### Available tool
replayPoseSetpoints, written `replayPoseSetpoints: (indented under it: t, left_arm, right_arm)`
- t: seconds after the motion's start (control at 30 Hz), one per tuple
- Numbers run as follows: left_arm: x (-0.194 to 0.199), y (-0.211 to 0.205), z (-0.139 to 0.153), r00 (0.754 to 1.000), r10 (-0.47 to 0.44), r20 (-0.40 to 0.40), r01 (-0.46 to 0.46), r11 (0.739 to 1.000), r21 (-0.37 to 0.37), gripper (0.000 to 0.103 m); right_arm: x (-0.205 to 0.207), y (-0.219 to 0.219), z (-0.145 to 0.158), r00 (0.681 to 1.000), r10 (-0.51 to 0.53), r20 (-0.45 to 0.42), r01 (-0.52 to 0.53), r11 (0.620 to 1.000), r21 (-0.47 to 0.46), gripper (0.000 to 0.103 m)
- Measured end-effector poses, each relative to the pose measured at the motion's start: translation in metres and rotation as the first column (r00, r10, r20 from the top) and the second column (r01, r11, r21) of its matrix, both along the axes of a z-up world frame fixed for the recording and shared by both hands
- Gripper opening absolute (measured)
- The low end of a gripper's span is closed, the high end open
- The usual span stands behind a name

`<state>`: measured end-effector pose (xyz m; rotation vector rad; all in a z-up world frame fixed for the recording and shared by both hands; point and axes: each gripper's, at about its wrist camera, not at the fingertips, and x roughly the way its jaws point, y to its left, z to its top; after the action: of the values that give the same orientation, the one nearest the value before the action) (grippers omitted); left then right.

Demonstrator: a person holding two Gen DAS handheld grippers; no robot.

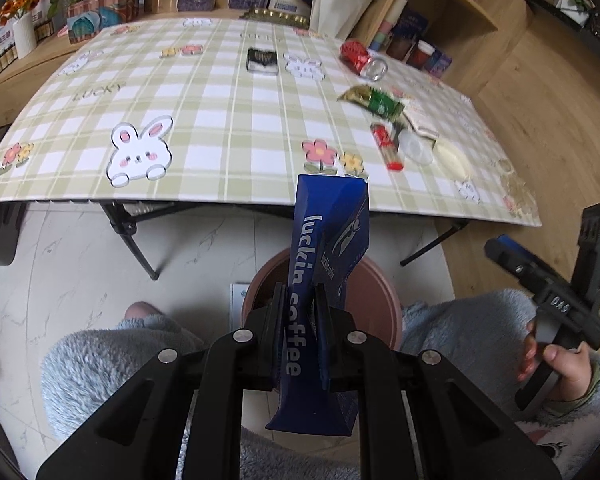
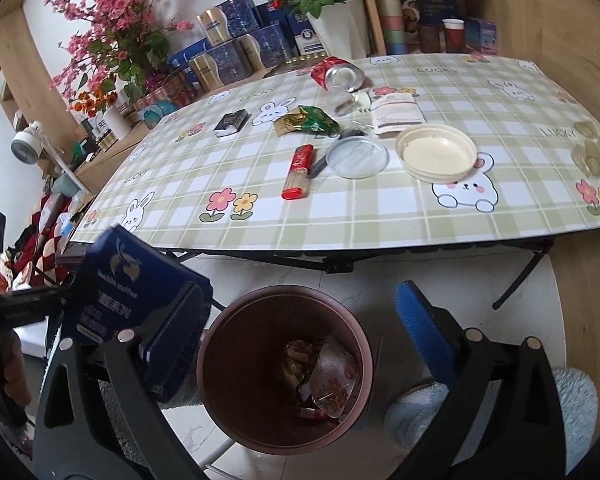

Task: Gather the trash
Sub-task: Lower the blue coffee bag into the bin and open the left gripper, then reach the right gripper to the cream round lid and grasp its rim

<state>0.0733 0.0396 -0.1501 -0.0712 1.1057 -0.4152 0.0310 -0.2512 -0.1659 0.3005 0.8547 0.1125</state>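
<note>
My left gripper (image 1: 299,294) is shut on a flattened blue coffee bag (image 1: 328,216), which stands up between the pads above a brown bin (image 1: 380,292) on the floor. In the right wrist view the same bag (image 2: 120,292) shows at the left edge of the bin (image 2: 220,320), which holds several wrappers. My right gripper (image 2: 300,300) is open wide over the bin with nothing between its fingers. On the checked table (image 2: 380,220) lie a red can (image 2: 336,74), a green-gold wrapper (image 2: 308,120), a red tube (image 2: 300,172), a clear lid (image 2: 358,156) and a cream lid (image 2: 436,152).
A white sachet (image 2: 396,112) and a small black box (image 2: 232,122) also lie on the table. Boxes and flower pots (image 2: 336,36) line the back edge. Black table legs (image 1: 136,248) stand beside the bin. The person's fluffy-clad knees (image 1: 112,360) flank it.
</note>
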Motion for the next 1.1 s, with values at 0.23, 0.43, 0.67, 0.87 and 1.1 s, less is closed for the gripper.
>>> replayPoseSetpoints:
  t: [0.23,0.43,0.67,0.87,1.1]
  left_arm:
    - [0.005,-0.019,-0.028,0.998,-0.018,-0.059,0.022,0.997,0.073,0.014]
    - [0.013,-0.041,-0.045,0.997,-0.041,-0.062,0.046,0.995,0.086,0.014]
    - [0.019,-0.045,-0.045,1.0,-0.009,0.019,0.008,0.998,0.066,0.066]
    - [0.008,-0.026,-0.037,0.986,0.077,0.148,-0.087,0.994,0.064,0.09]
    - [-0.014,-0.006,-0.033,0.957,0.172,0.235,-0.185,0.982,0.037,0.094]
  right_arm:
    - [-0.004,-0.013,-0.003,0.999,-0.036,-0.007,0.036,0.999,0.033,0.097]
    - [-0.008,-0.023,-0.002,0.998,-0.064,-0.002,0.064,0.997,0.043,0.097]
    - [-0.01,-0.027,-0.004,0.997,-0.08,-0.007,0.08,0.996,0.029,0.097]
    - [-0.008,-0.025,-0.009,0.996,-0.091,-0.021,0.09,0.996,-0.021,0.097]
    - [-0.007,-0.019,-0.015,0.996,-0.083,-0.028,0.081,0.995,-0.055,0.097]
